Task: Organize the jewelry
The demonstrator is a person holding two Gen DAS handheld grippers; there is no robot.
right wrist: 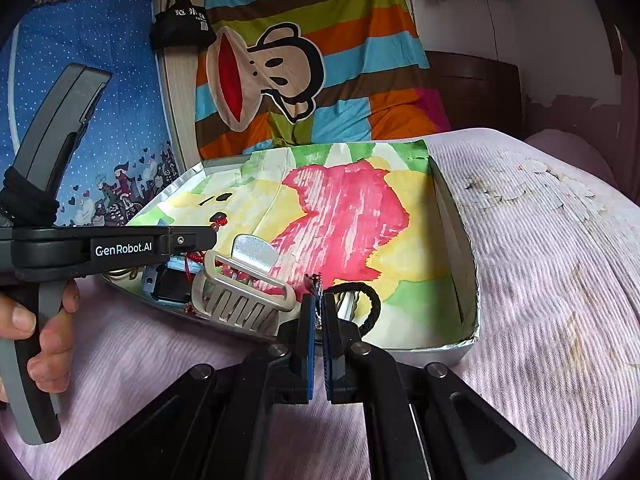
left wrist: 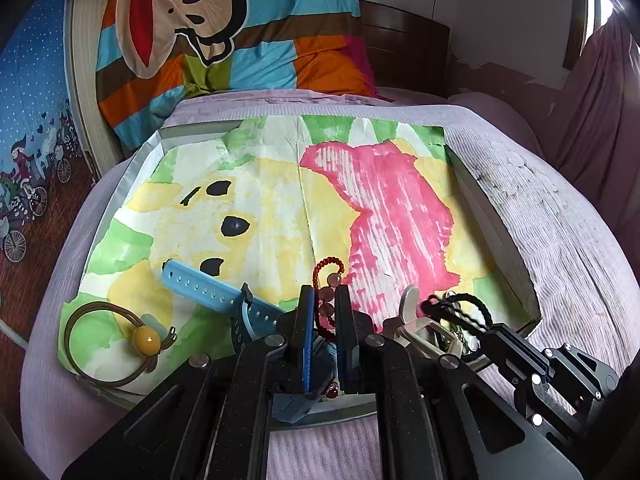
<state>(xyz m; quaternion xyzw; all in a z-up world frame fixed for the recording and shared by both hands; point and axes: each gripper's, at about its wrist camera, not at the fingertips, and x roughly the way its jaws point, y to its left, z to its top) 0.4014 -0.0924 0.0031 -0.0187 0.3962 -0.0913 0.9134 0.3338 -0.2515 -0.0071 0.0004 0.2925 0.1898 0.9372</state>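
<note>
A shallow tray (left wrist: 496, 216) lined with a painted paper lies on the bed. My left gripper (left wrist: 325, 296) is shut on a red beaded bracelet (left wrist: 326, 309) just above the tray's near edge, with the red cord loop sticking out ahead of the fingers. My right gripper (right wrist: 319, 306) is shut on a black braided cord (right wrist: 370, 300) over the tray's near right part. In the left wrist view the right gripper (left wrist: 490, 332) comes in from the right with the black cord (left wrist: 474, 308) at its tip. From the right wrist view, the left gripper (right wrist: 208, 240) shows side-on, gripped by a hand (right wrist: 40, 340).
In the tray lie a blue watch (left wrist: 208, 284), a brown hair tie with a yellow bead (left wrist: 148, 338) and a silver hair claw (right wrist: 240, 292). A striped monkey blanket (left wrist: 224, 32) is piled behind the tray. The lilac bedspread (right wrist: 540, 260) stretches off to the right.
</note>
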